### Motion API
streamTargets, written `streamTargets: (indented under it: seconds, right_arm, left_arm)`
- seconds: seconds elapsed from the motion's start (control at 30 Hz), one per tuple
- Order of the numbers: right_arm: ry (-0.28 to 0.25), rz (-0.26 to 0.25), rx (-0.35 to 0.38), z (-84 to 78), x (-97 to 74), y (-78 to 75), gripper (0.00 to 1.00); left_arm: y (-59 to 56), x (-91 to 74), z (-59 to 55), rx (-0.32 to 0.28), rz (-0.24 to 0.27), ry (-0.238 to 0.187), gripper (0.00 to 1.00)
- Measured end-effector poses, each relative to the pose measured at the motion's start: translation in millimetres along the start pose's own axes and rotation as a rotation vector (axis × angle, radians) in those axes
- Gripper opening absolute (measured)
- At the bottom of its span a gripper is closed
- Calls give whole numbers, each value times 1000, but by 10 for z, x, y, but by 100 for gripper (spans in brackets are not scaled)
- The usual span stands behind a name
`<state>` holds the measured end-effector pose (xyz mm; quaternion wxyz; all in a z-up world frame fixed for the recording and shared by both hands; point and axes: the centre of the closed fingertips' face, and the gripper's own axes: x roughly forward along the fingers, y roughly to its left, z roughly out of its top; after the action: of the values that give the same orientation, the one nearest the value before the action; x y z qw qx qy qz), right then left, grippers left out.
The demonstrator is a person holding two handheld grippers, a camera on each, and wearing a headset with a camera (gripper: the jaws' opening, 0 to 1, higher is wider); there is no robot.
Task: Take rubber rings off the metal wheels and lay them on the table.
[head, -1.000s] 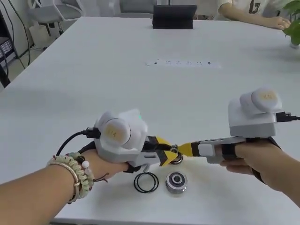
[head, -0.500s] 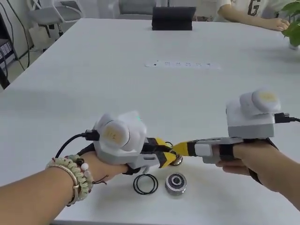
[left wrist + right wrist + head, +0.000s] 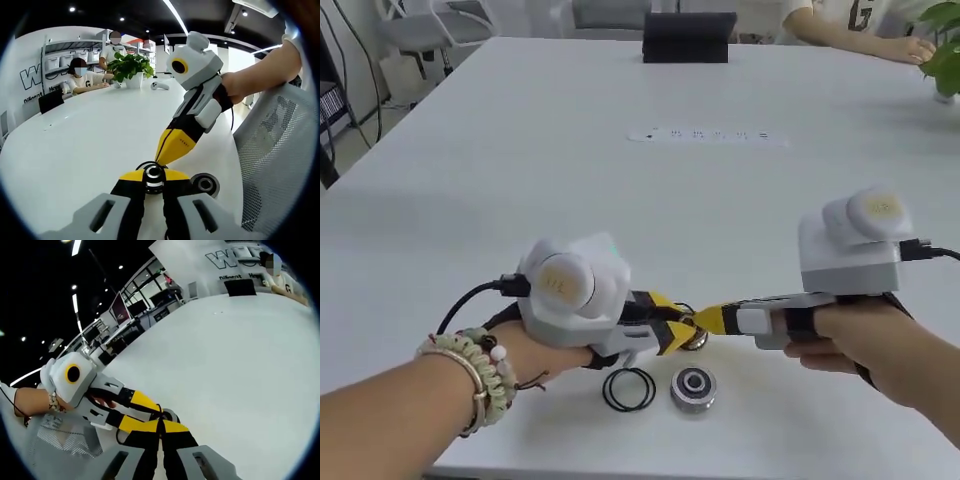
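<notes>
Head view, bottom centre: loose rubber rings [image 3: 630, 389] and a stripped wheel [image 3: 694, 387] lie on the surface [image 3: 620, 200]. Just above, left hand-held gripper [image 3: 682, 336] clamps a second wheel [image 3: 154, 178] steady so the right hand-held gripper [image 3: 708, 321], looks pinched shut on its ring [image 3: 150, 165], can peel it.

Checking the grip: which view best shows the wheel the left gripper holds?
Left gripper view: the wheel sits close, centred between the jaws. The head view hides most of it; the right gripper view shows a sliver behind the jaws.
</notes>
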<state>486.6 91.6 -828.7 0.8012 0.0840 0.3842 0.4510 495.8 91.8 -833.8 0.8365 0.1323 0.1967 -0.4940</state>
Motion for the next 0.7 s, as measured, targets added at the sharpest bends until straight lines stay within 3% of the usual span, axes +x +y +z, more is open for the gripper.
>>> streamTargets:
  seconds: [0.47, 0.7]
  right_arm:
    - [12, -24, 3, -16, -3, -83, 0]
    - [-4, -33, 12, 19, -25, -111, 0]
  left_arm:
    - [-28, -14, 4, 1, -19, 58, 11]
    - [-30, -52, 139, 57, -22, 43, 15]
